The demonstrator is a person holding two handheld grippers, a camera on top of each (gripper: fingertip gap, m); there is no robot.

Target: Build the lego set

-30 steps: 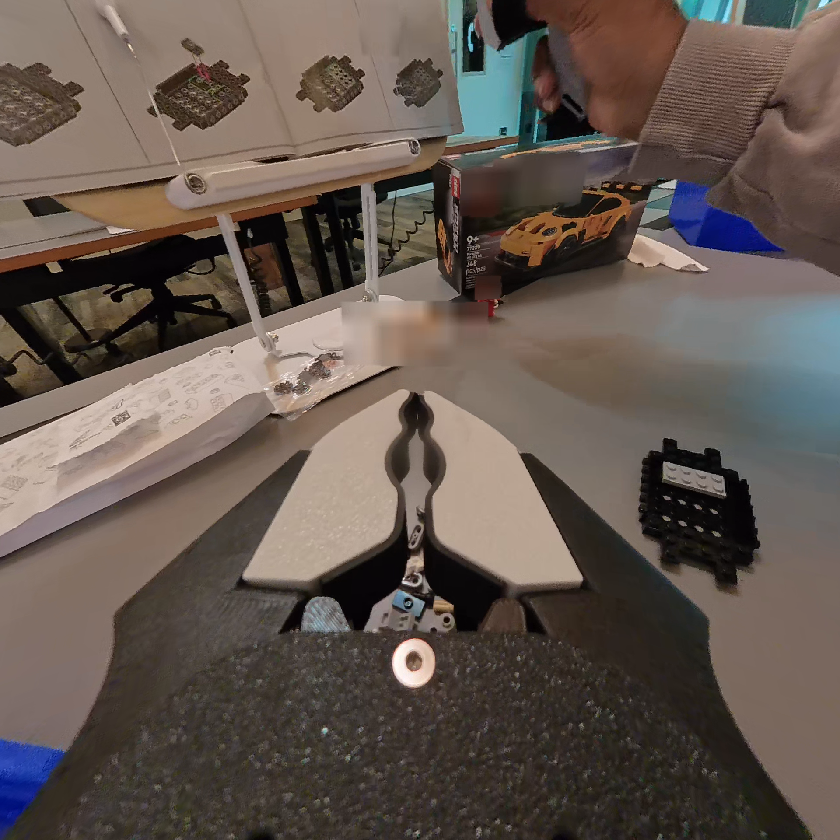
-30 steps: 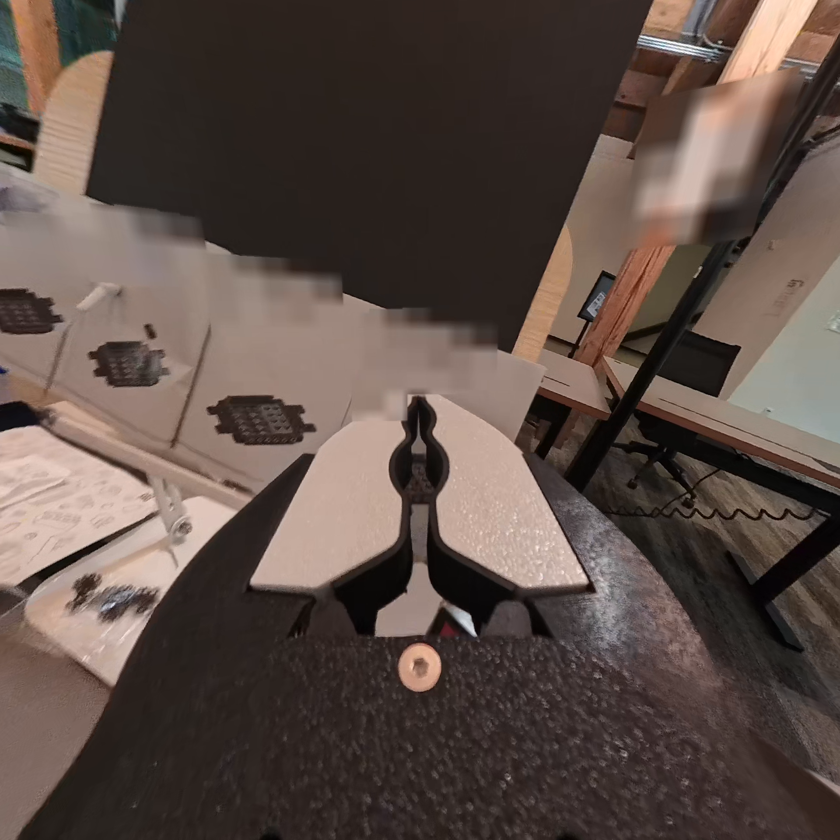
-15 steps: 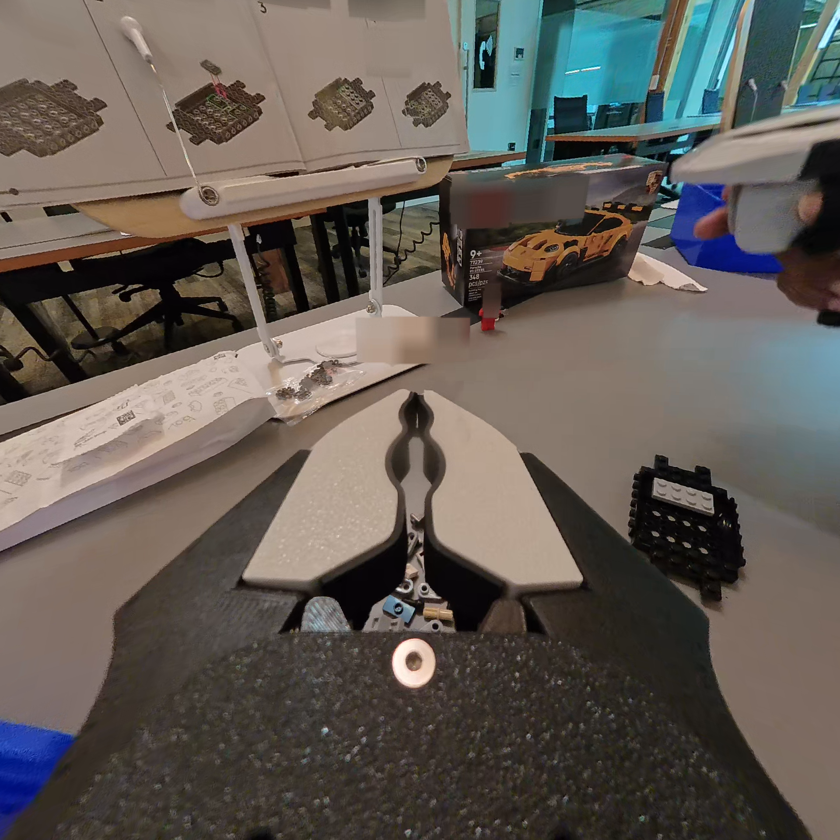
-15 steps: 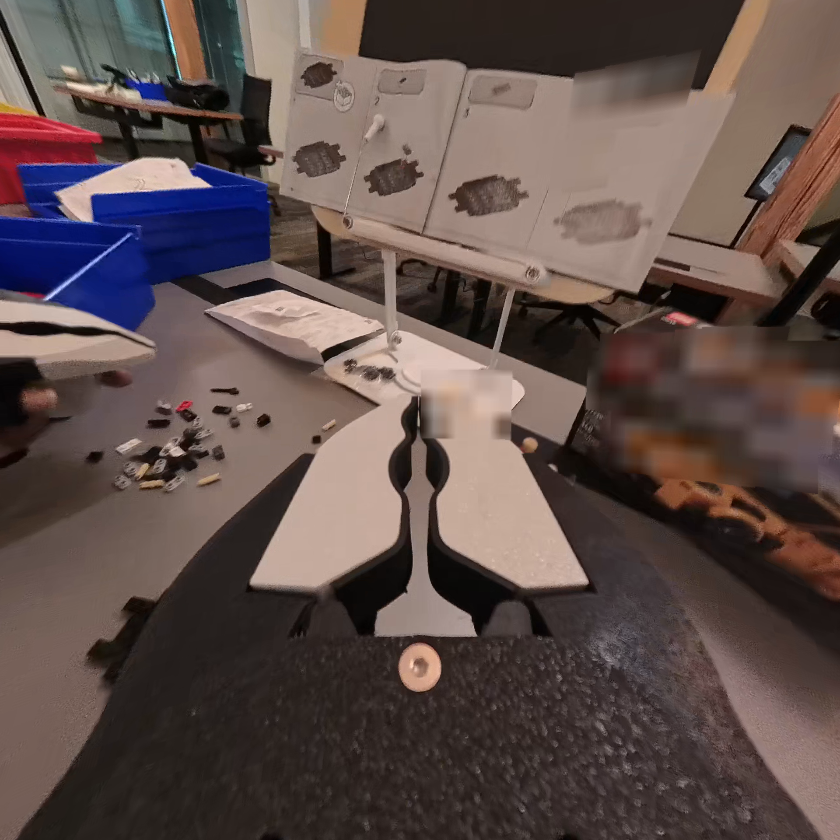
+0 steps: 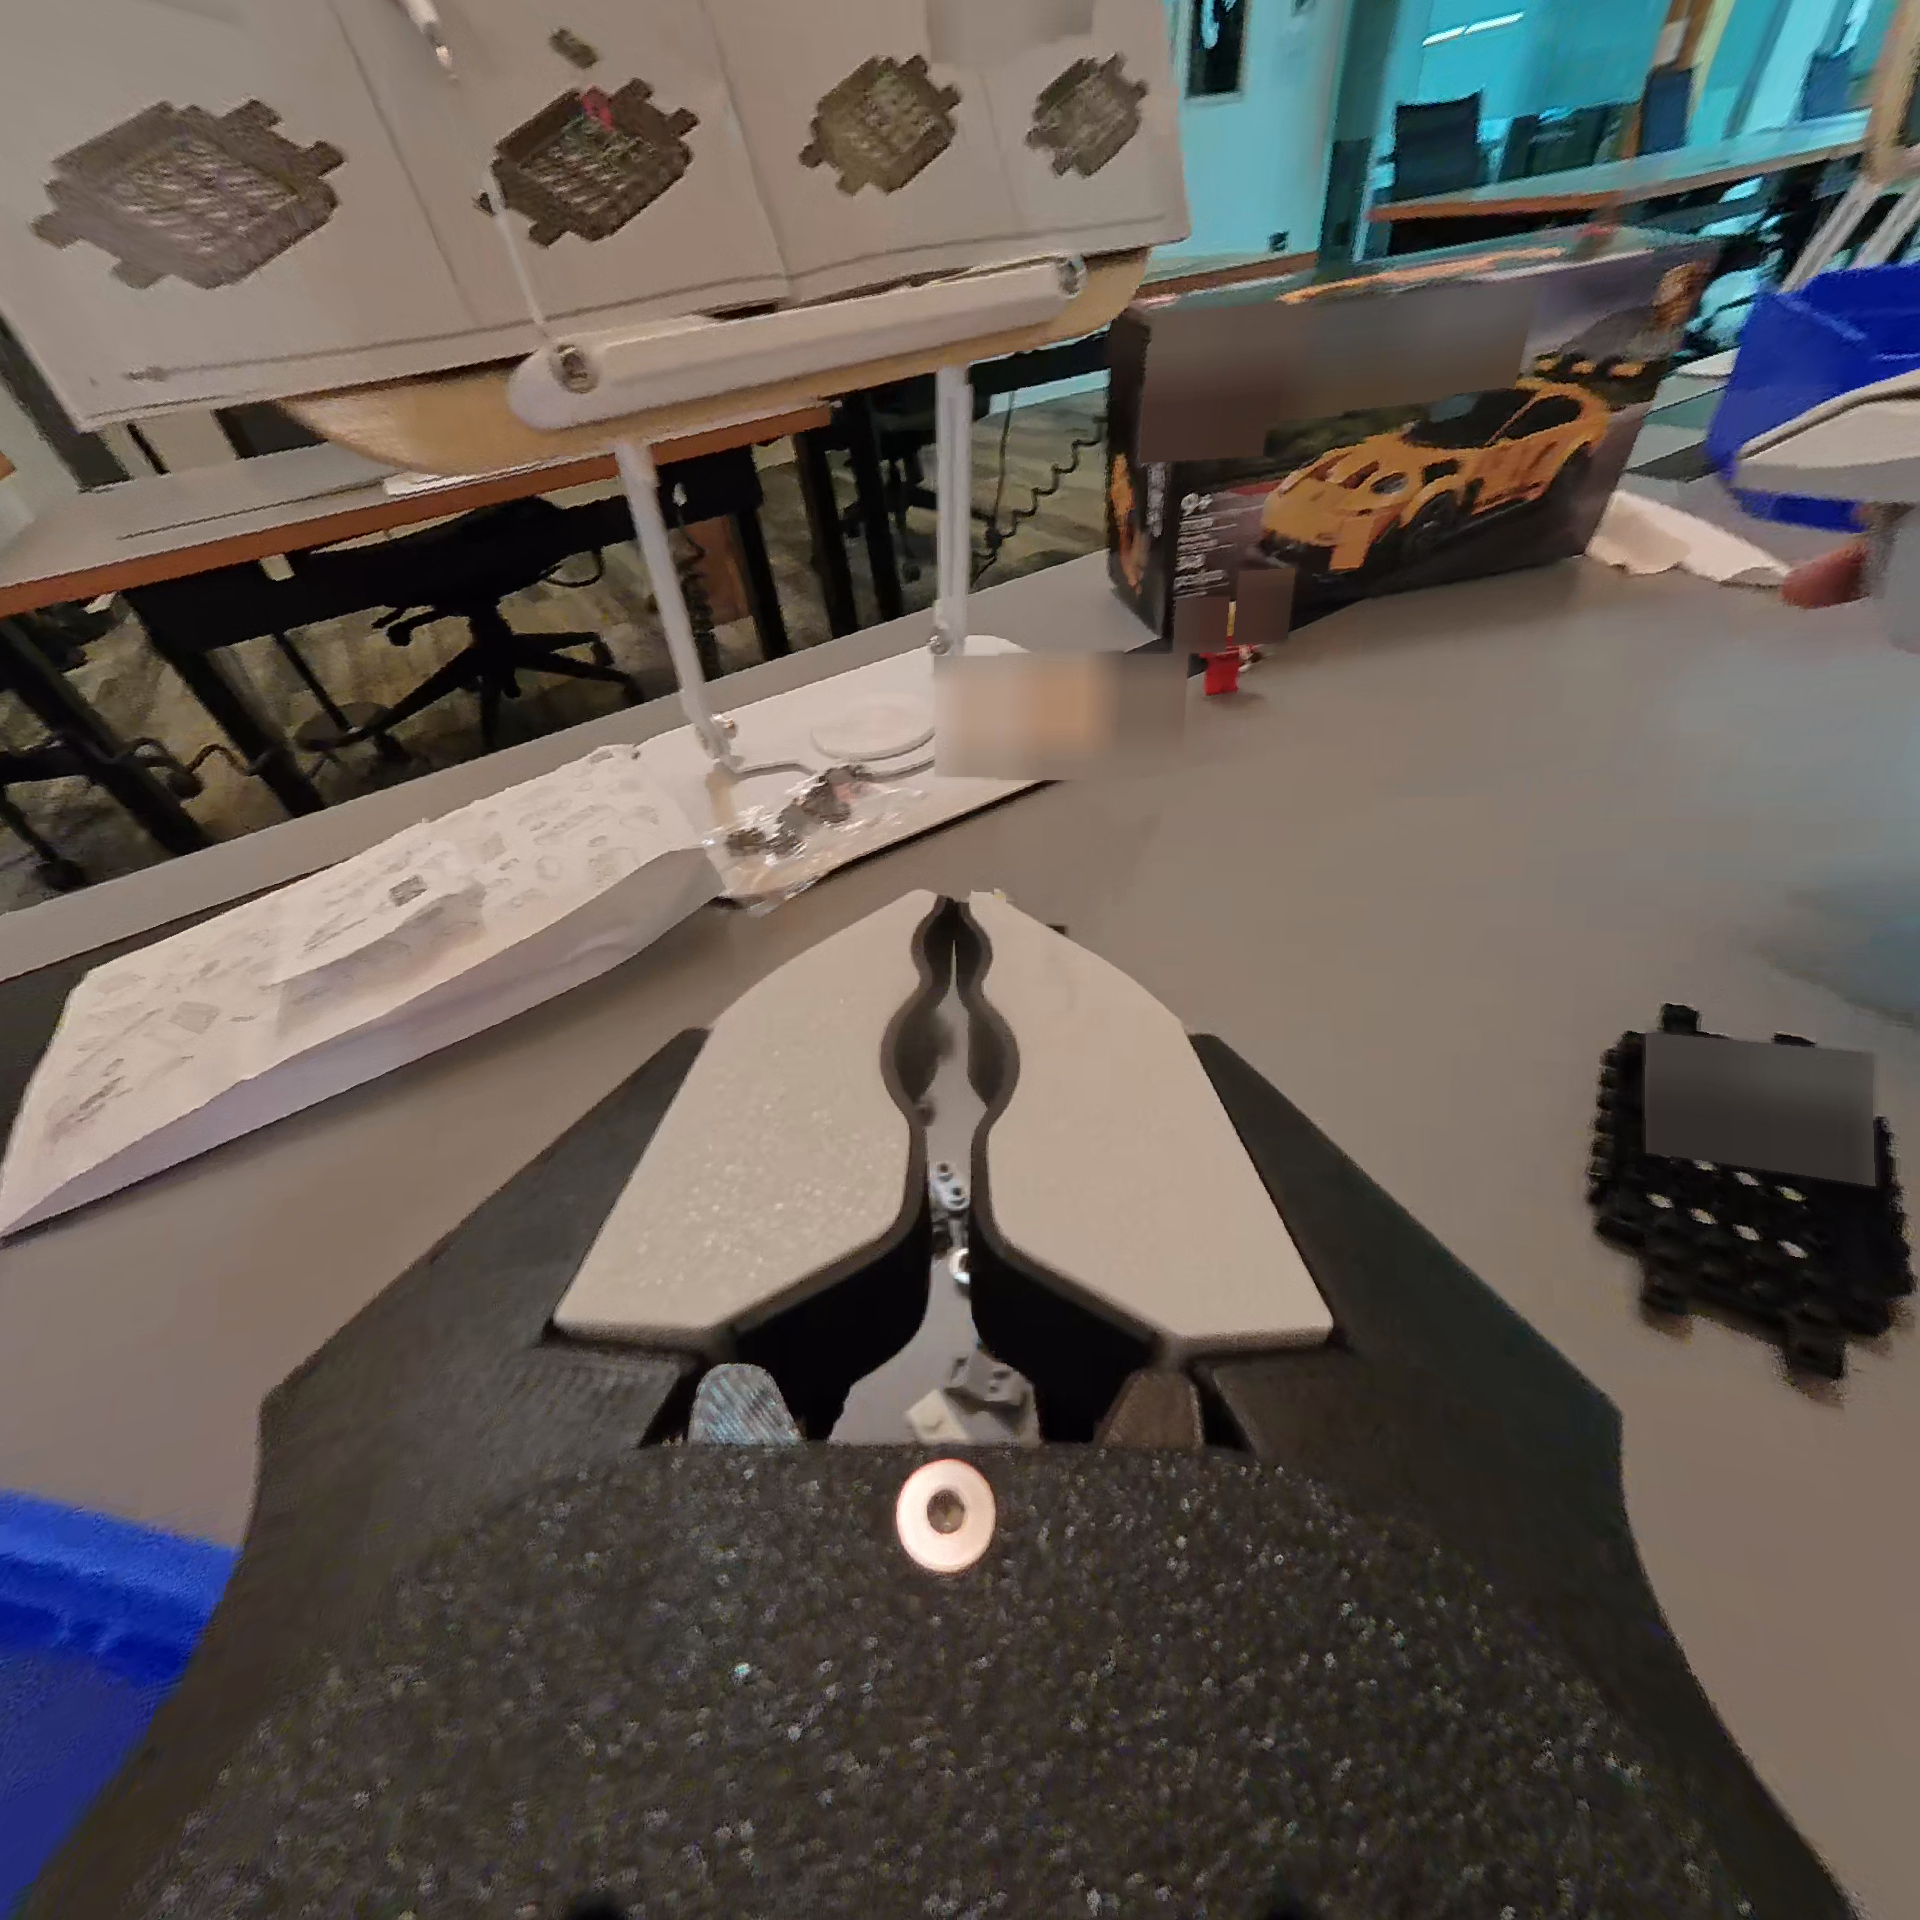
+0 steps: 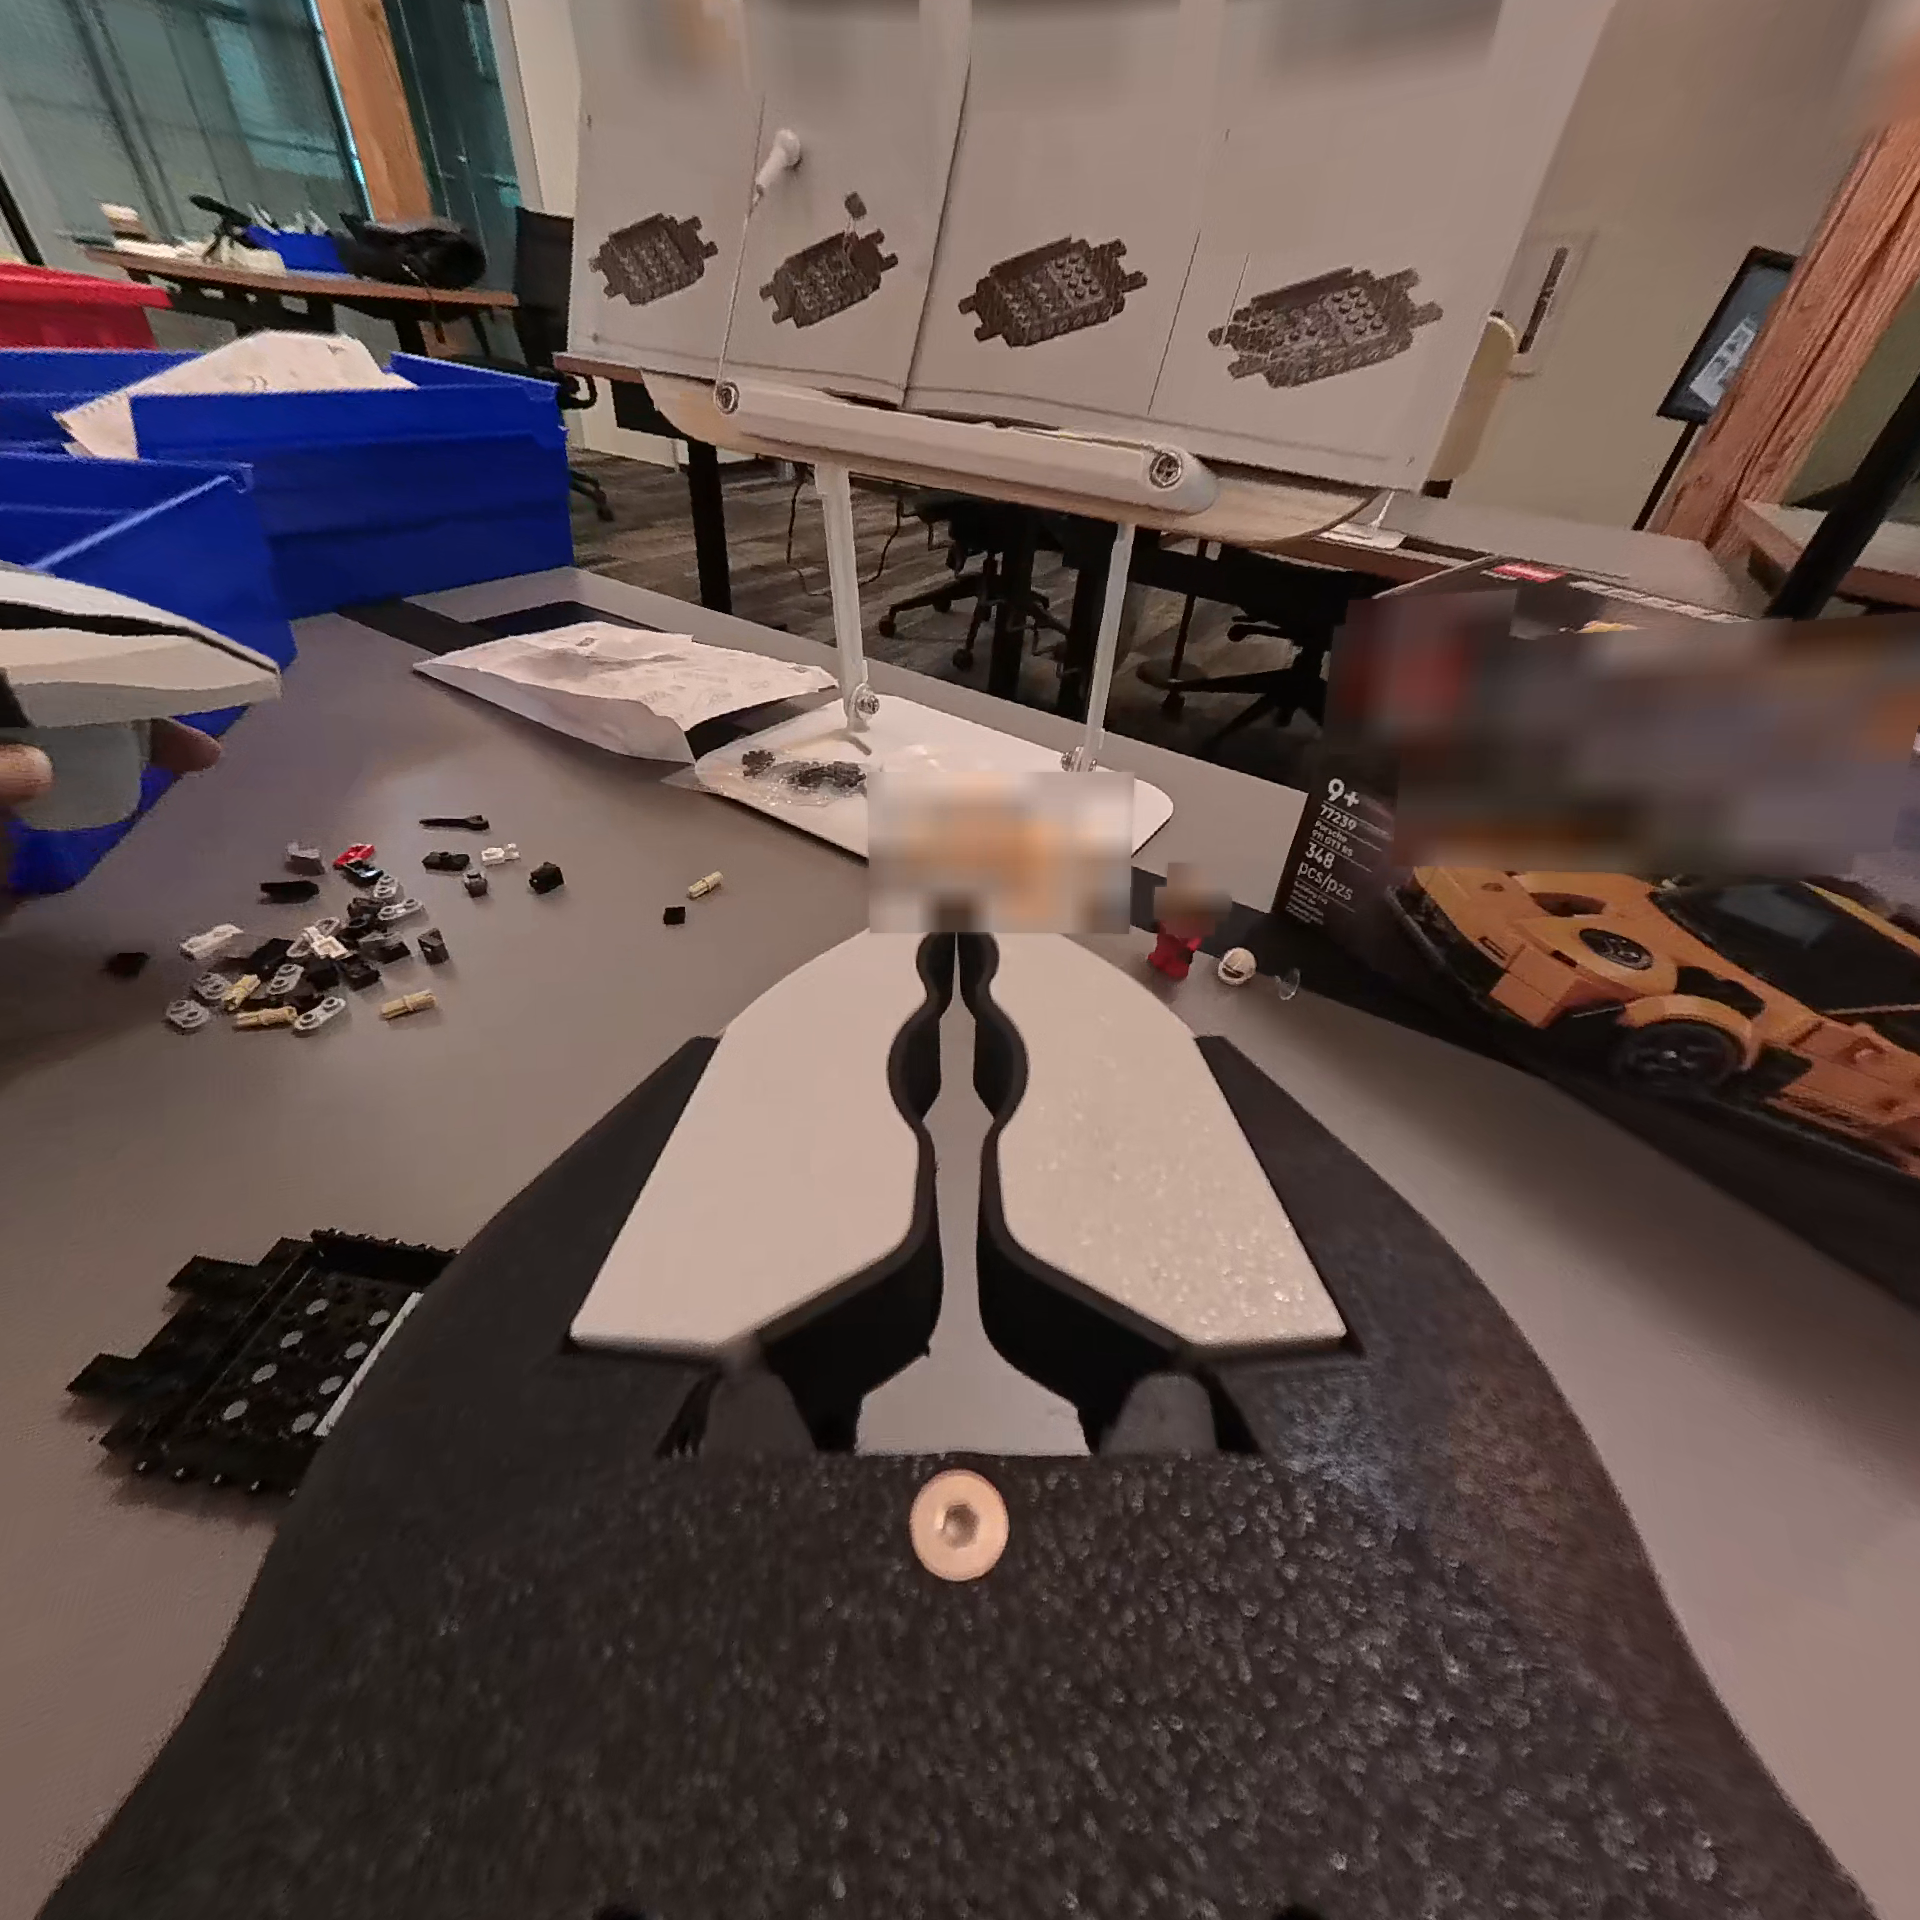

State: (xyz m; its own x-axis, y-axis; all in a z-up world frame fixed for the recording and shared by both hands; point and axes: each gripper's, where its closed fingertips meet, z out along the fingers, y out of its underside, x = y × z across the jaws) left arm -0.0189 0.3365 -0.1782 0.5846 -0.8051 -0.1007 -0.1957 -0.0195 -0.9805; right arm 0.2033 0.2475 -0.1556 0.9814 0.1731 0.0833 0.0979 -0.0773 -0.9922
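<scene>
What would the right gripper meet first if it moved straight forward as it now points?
Probably the white stand base on the table, just beyond the right gripper. The grey table between them looks free; a blurred patch covers part of that line, so depth is uncertain.

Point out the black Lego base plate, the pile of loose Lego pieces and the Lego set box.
black Lego base plate (image 6: pixel 244 1366): right wrist view, its studded top.
pile of loose Lego pieces (image 6: pixel 312 956): right wrist view, the cluster's middle.
Lego set box (image 5: pixel 1351 457): left wrist view, its front face.
</scene>
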